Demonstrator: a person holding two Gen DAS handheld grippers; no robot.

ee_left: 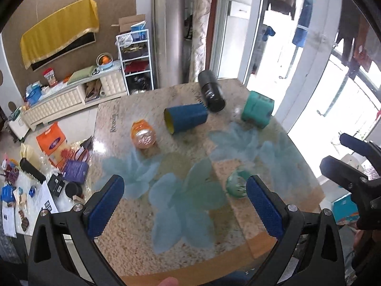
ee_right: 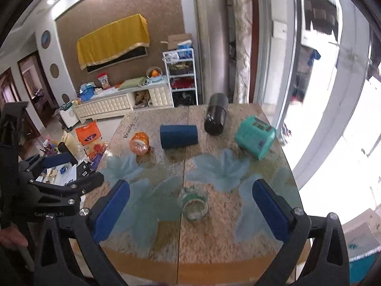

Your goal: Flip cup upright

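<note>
Several cups lie on their sides on the glass-topped table (ee_left: 238, 233): a dark blue cup (ee_left: 185, 118) (ee_right: 179, 135), a black cup (ee_left: 211, 91) (ee_right: 216, 116), a teal mug (ee_left: 257, 109) (ee_right: 254, 137), an orange plastic cup (ee_left: 143, 134) (ee_right: 139, 143) and a clear glass with a green band (ee_left: 237, 183) (ee_right: 193, 202). My left gripper (ee_left: 184, 206) is open and empty above the near table. My right gripper (ee_right: 190, 211) is open, with the clear glass between its fingers in view, apart from them. Each gripper shows in the other's view, the right (ee_left: 343, 157) and the left (ee_right: 69, 169).
The floor left of the table is littered with boxes, bags and papers (ee_left: 54, 166). A white cabinet (ee_left: 71, 100) and a shelf rack (ee_left: 135, 62) stand at the far wall. A bright glass door (ee_left: 333, 95) is on the right.
</note>
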